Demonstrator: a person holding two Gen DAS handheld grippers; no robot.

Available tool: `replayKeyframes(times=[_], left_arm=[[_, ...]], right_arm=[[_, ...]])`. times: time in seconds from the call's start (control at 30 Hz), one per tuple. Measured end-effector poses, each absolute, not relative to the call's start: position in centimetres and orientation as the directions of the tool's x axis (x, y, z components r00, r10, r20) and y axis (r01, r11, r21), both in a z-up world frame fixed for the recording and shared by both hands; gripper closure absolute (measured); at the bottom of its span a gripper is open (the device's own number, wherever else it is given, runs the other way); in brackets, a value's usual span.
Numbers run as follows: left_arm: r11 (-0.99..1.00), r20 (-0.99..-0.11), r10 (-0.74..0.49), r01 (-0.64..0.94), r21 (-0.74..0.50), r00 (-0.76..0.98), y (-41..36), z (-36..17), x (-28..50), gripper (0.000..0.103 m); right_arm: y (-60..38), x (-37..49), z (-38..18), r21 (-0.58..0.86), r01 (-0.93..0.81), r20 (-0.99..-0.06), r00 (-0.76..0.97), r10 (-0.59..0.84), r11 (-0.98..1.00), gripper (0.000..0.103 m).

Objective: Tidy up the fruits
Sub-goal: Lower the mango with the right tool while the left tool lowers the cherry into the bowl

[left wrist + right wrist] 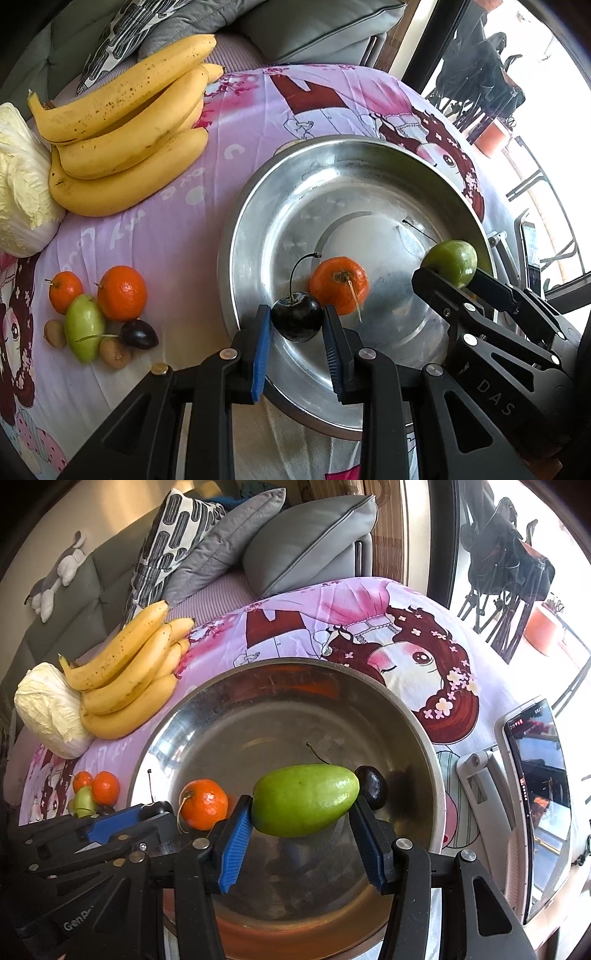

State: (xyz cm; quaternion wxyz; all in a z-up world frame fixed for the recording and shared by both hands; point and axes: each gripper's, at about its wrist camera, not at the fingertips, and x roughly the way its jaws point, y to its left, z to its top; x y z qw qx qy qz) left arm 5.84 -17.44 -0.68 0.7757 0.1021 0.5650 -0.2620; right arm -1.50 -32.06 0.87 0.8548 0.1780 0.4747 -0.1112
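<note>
Mid-drop: left gripper clamped on dark cherry, right gripper clamped on green fruit, both above steel bowl. Next: just let go gently beside tangerine.

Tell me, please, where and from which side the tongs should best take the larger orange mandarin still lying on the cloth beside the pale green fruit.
Grip the larger round orange mandarin across its widest middle, coming from above. The oblong pale green fruit presses against one side, so probably set the pads along the free sides, clear of its short stem.
</note>
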Motion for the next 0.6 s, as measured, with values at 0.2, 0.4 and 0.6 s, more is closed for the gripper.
replayKeyframes(times=[0.2,0.4,0.6], left_arm=[[0.841,-0.934,-0.285,0.525,-0.134,0.218,-17.60,-1.10,5.75,0.074],[0.836,-0.934,-0.287,0.531,-0.136,0.213,-17.77,-1.15,5.66,0.074],[0.835,-0.932,-0.292,0.533,-0.139,0.214,-17.94,-1.29,5.74,0.074]], right_arm=[[-31.99,-1.39,0.66,0.197,0.358,-0.855,0.519,-0.019,0.913,0.047],[-32.08,-1.28,0.38,0.195,0.364,-0.861,0.509,-0.019,0.911,0.046],[-32.10,-1.21,0.19,0.193,0.364,-0.865,0.502,-0.018,0.911,0.047]])
